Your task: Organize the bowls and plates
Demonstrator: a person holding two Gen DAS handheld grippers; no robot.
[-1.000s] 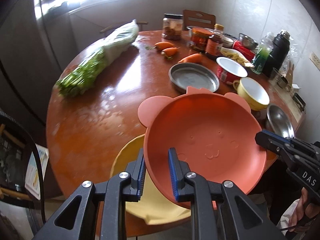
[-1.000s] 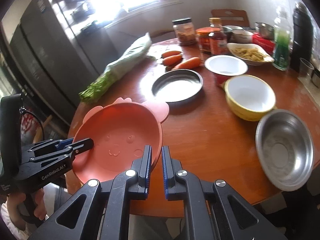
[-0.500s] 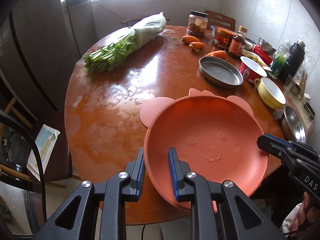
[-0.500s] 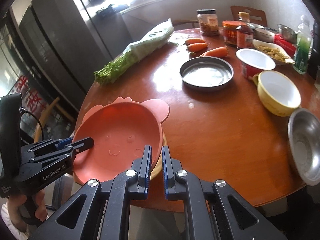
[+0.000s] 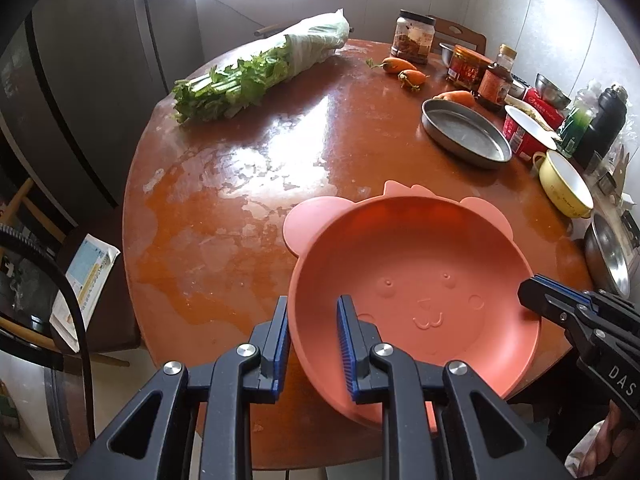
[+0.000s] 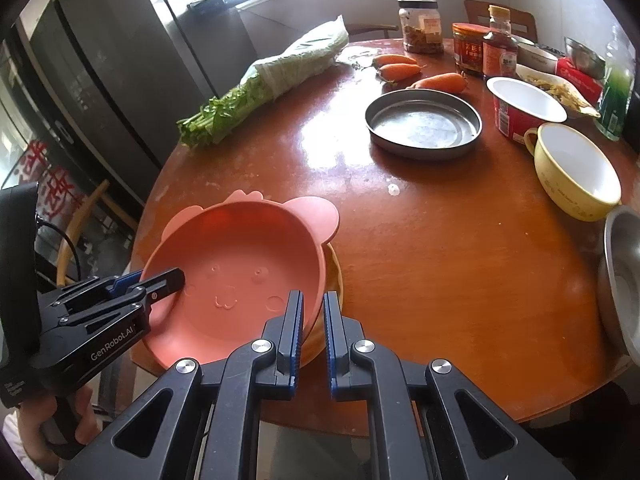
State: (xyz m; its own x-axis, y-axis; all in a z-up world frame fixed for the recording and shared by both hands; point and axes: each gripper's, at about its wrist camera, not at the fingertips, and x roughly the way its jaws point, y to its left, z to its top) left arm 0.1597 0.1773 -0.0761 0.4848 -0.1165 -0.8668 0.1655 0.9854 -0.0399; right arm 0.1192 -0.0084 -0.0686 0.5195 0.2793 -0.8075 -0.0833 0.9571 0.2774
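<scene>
I've got the pink bear-eared plate [image 5: 412, 280] pinched at 2 rim spots, left gripper [image 5: 312, 344] and right gripper [image 6: 313, 330] both clamped on it, at the near edge of the round table [image 6: 440, 240], over a yellow plate [image 6: 334, 272]. The steel pan [image 6: 424, 124] sits well beyond it.

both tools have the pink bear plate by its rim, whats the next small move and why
Probably ease the pink bear plate straight down, level, then let go. The left tool and the right tool each pinch an opposite side of its rim, and a yellow dish shows just under its edge near the table's front, so it looks lined up to nest there.
</scene>
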